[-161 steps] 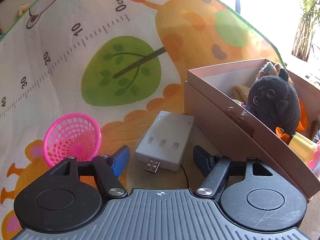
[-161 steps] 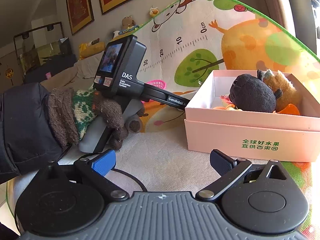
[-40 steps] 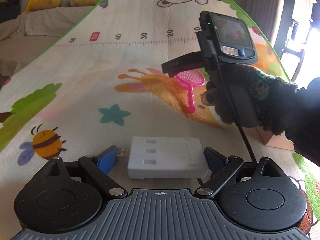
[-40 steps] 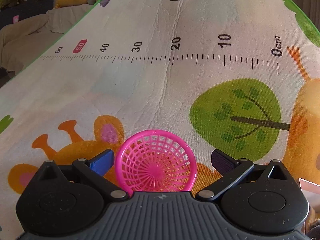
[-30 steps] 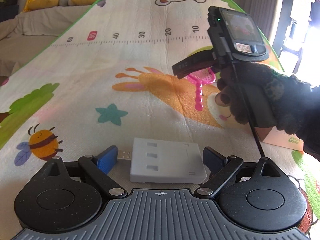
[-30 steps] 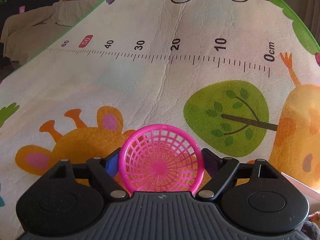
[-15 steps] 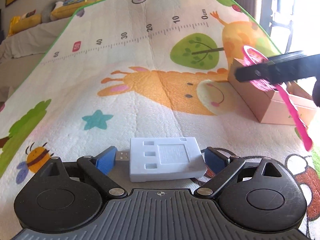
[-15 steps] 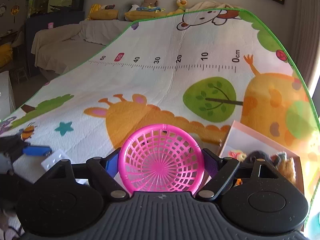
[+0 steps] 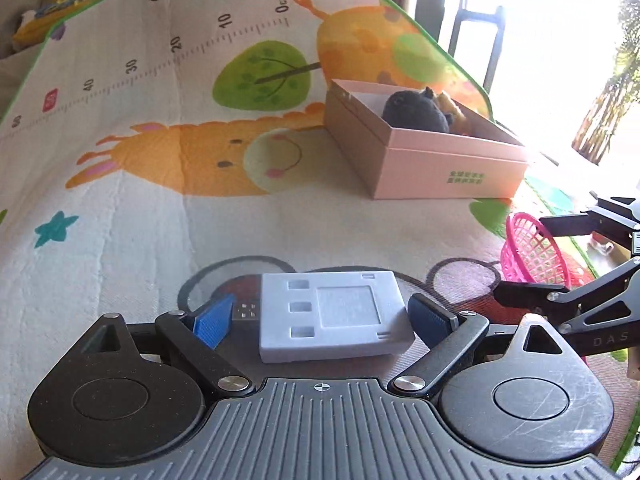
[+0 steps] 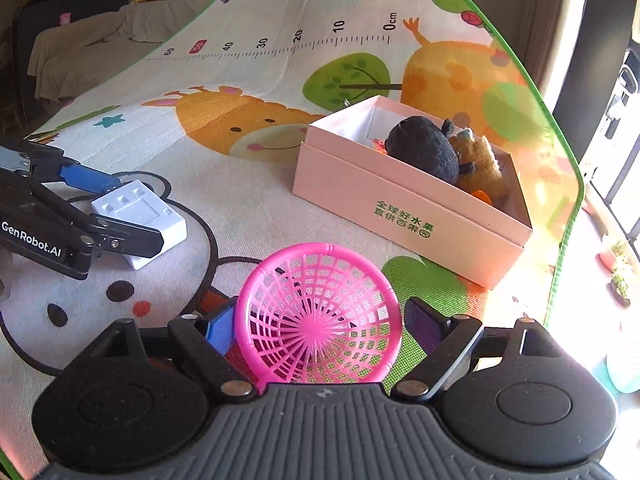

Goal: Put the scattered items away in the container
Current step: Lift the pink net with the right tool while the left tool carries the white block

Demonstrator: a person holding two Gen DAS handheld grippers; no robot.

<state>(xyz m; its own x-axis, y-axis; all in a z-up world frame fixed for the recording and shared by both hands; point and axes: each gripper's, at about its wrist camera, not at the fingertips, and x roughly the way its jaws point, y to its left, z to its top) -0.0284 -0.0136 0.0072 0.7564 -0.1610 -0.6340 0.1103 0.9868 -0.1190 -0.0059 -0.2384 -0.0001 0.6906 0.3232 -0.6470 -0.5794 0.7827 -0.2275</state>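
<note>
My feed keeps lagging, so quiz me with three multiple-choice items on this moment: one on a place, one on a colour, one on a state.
1. Where is the black plush toy?
A. in the pink box
B. on the play mat
C. in a gripper

2. What colour is the strainer?
A. green
B. pink
C. white

3. What does the left gripper grip?
A. nothing
B. a plush
C. the white charger

A: it lies within the box walls. B: its mesh is bright pink, held in the right gripper. C: both pads press the charger's ends.

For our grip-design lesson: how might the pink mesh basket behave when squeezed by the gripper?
The pink mesh basket is thin open plastic lattice, so probably light and springy; its round rim may flex or pop free between the right gripper's pads. Unlikely fragile.
</note>
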